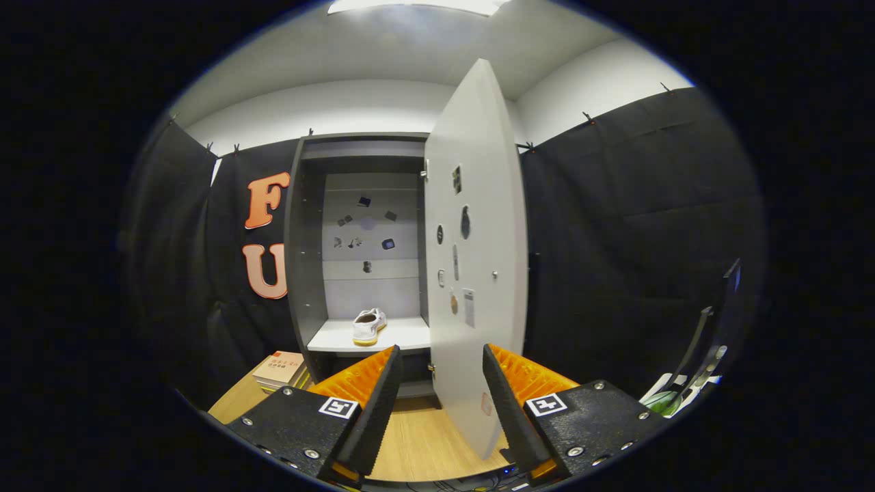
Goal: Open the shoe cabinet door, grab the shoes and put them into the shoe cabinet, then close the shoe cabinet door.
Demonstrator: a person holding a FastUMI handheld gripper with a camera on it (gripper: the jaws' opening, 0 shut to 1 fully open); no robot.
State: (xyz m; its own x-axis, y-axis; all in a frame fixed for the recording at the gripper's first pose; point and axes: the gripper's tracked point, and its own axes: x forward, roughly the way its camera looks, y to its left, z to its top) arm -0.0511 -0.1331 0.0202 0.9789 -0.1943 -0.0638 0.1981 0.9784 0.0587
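A tall grey shoe cabinet (pixel 304 260) stands ahead of me with its door (pixel 478 260) swung wide open toward me. The door's free edge hangs between and just beyond my fingertips. A white shoe (pixel 369 326) with a yellowish sole rests on the cabinet's pale shelf (pixel 403 335), toe pointing inward. My gripper (pixel 441 359) is open, its black and orange fingers (pixel 376 396) spread apart with nothing pressed between them. A small knob (pixel 494 275) shows on the door's face near its right edge, and several stickers dot the door and the cabinet's back panel.
A stack of books (pixel 281 370) lies on the wooden floor (pixel 417 437) left of the cabinet's base. Black cloth walls close in on both sides. A dark stand with white and green items (pixel 690 383) sits at the far right.
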